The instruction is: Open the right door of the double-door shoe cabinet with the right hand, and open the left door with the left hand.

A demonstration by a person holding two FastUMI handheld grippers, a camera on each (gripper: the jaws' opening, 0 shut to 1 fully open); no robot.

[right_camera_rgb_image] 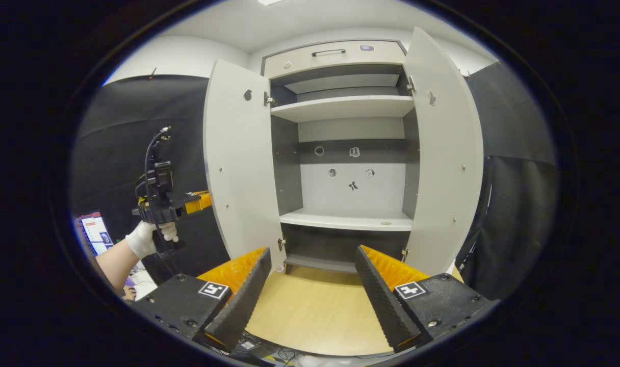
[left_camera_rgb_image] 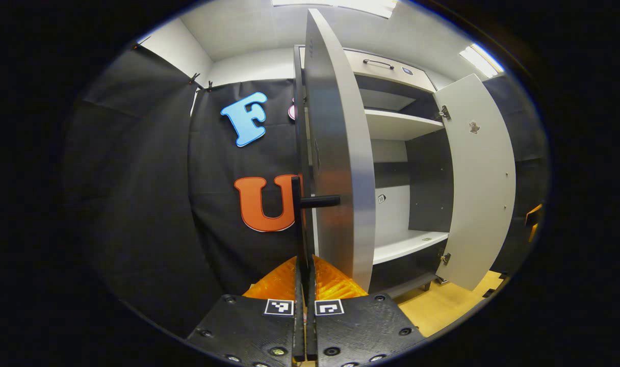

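Both doors of the cabinet (right_camera_rgb_image: 340,153) stand swung out, the left door (right_camera_rgb_image: 238,163) and right door (right_camera_rgb_image: 442,153) flanking bare shelves above a wooden floor (right_camera_rgb_image: 310,311). The left gripper (left_camera_rgb_image: 305,285) has its fingers pressed together on the black handle (left_camera_rgb_image: 302,214) at the left door's edge. The right gripper (right_camera_rgb_image: 310,285) gapes wide, holding nothing, before the cabinet.
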